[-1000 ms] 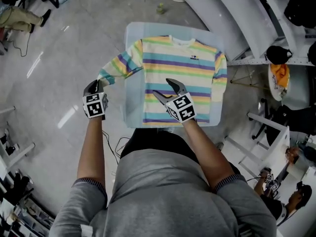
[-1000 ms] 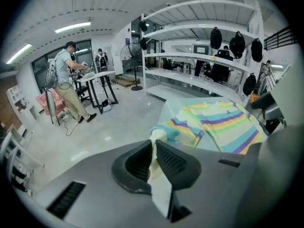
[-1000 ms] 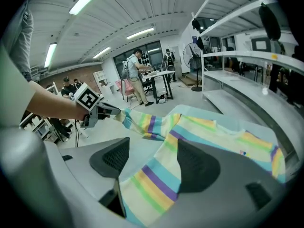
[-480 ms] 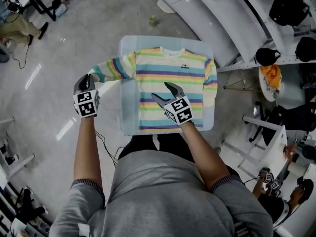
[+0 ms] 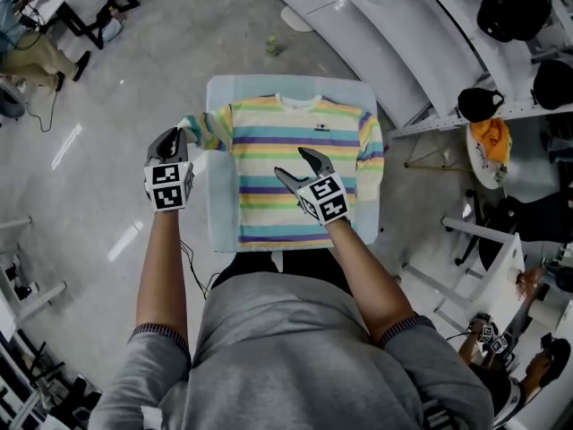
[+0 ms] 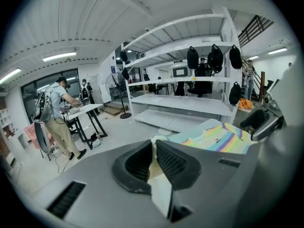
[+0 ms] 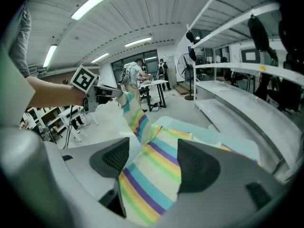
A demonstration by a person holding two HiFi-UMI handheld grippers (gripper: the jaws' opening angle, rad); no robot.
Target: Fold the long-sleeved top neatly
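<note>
A pastel-striped long-sleeved top [image 5: 291, 159] lies face up on a small pale-blue table [image 5: 219, 204]. My left gripper [image 5: 179, 134] is shut on the cuff of its left sleeve [image 5: 201, 128], holding it up beside the table's left edge; pale fabric [image 6: 153, 163] shows pinched between the jaws. My right gripper [image 5: 297, 166] hovers open over the middle of the top's body, jaws wide with the striped cloth [image 7: 152, 175] below them. From the right gripper view the lifted sleeve [image 7: 135, 115] hangs from the left gripper [image 7: 111, 93]. The right sleeve [image 5: 372, 146] lies along the table's right side.
White shelving [image 5: 403, 25] with hanging black bags runs behind and to the right of the table. A person [image 6: 59, 118] works at a bench far off to the left. A small stand [image 5: 488, 141] with orange cloth is at right. Grey floor [image 5: 107, 106] surrounds the table.
My left gripper has lifted the sleeve cuff and carried it inward toward the table's left edge, so the sleeve now bunches near the shoulder. My right gripper stays open above the top's body.
</note>
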